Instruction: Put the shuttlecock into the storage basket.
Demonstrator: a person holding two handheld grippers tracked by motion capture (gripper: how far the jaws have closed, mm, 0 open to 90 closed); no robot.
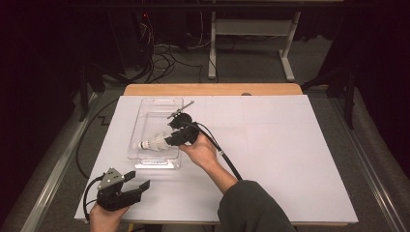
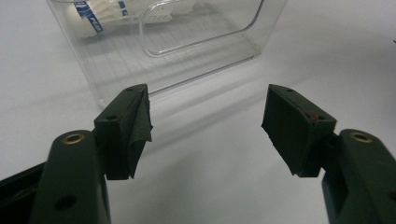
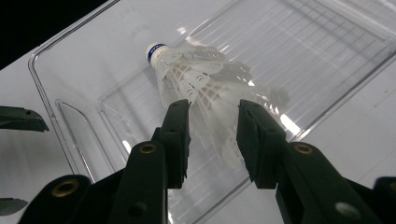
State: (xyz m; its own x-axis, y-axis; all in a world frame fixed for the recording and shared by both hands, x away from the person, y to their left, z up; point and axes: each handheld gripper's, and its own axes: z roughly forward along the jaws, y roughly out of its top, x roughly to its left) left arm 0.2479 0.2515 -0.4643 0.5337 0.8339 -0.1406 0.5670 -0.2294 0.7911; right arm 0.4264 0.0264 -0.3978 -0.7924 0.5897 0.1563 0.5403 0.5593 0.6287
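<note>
The right tool (image 1: 170,136) has its jaws partly apart, while the left tool (image 1: 138,182) rests wide open.

I count one shuttlecock (image 3: 201,79), white-feathered with a blue band round its cork, and it is the single thing lying in the container. There is one clear plastic container (image 1: 145,116) on my table, and one white table top (image 1: 290,159) under it. I hold two grippers: my left gripper (image 1: 138,180) and my right gripper (image 1: 170,131), one in each of my two hands. Each gripper has two black jaws, so four jaws in all. One black cable (image 1: 220,152) trails from the right gripper across the table top, and one loops off the left. Beyond my table I see one other table frame (image 1: 251,34) with pale legs.
</note>
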